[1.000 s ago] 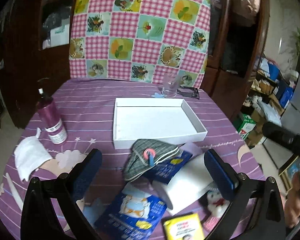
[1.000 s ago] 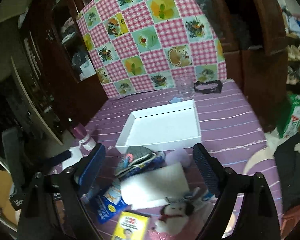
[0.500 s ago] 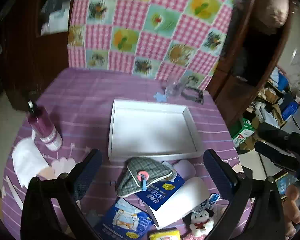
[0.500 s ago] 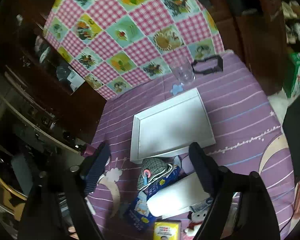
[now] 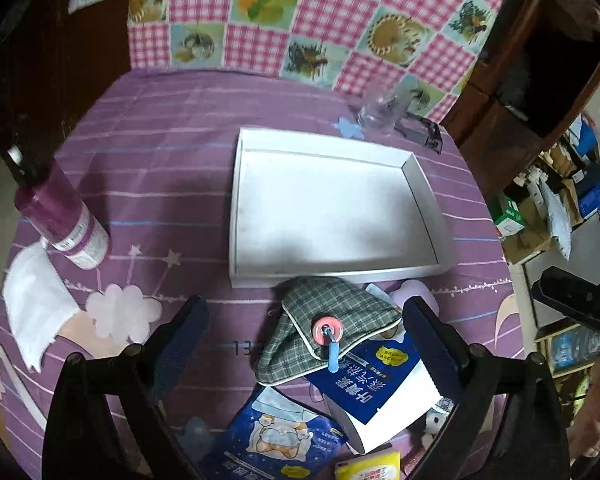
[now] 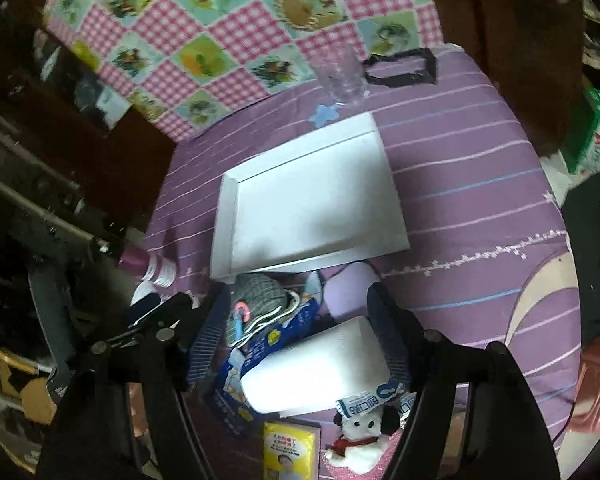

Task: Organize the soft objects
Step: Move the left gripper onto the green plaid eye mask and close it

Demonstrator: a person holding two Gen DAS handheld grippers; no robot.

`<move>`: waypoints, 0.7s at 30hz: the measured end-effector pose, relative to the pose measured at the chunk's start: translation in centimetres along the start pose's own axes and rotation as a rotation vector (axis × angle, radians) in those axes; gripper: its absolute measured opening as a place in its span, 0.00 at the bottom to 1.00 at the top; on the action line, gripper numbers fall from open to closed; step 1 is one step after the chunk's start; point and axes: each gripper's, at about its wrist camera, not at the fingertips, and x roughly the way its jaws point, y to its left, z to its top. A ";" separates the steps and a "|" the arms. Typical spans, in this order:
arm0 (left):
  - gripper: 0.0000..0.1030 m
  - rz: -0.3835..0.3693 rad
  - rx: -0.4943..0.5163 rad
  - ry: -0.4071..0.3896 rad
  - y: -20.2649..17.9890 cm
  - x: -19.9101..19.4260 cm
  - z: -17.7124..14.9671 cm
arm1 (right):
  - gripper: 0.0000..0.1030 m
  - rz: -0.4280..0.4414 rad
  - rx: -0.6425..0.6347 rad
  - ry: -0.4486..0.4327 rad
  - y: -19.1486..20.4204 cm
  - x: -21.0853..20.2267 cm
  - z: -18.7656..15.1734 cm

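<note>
A pile of soft things lies at the near edge of the purple table, in front of an empty white tray (image 5: 332, 216) (image 6: 312, 208). It holds a green plaid pouch (image 5: 328, 332) with a pink button, blue packets (image 5: 364, 380), a white roll (image 6: 316, 364), a lilac pad (image 6: 352, 288), a yellow tissue pack (image 6: 288, 452) and a small white plush toy (image 6: 360, 432). My left gripper (image 5: 306, 340) hangs open above the pouch. My right gripper (image 6: 300, 330) hovers over the roll; its jaws are closing, with the roll below and between them, untouched.
A purple bottle (image 5: 60, 216) and a white cloth (image 5: 32, 308) sit at the table's left. A clear glass (image 5: 376, 112) and a black clip (image 5: 420, 132) stand behind the tray. A checked cloth (image 5: 300, 20) hangs behind the table. Boxes crowd the floor at the right.
Both grippers have tipped downward and moved forward over the pile, so the tray and the pouch look larger. The right jaws have narrowed a little.
</note>
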 end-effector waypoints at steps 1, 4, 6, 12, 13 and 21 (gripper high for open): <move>0.95 -0.010 -0.005 0.020 0.2 0.5 0.0 | 0.70 -0.006 0.009 0.007 -0.2 0.1 0.0; 0.95 -0.015 -0.002 0.081 0.2 2.5 0.1 | 0.70 0.006 0.030 0.027 -0.8 0.6 0.3; 0.95 -0.035 -0.009 0.126 0.2 4.1 0.0 | 0.70 0.005 0.039 0.029 -1.2 0.7 0.2; 0.96 -0.069 0.003 0.197 -0.1 7.5 -0.5 | 0.70 -0.002 0.063 0.044 -1.8 1.3 0.5; 0.96 -0.083 -0.001 0.199 -0.1 7.8 -0.5 | 0.70 -0.001 0.064 0.050 -1.9 1.4 0.5; 0.70 -0.092 0.024 0.292 -0.9 10.9 -1.5 | 0.70 0.019 0.055 0.071 -1.6 1.8 0.6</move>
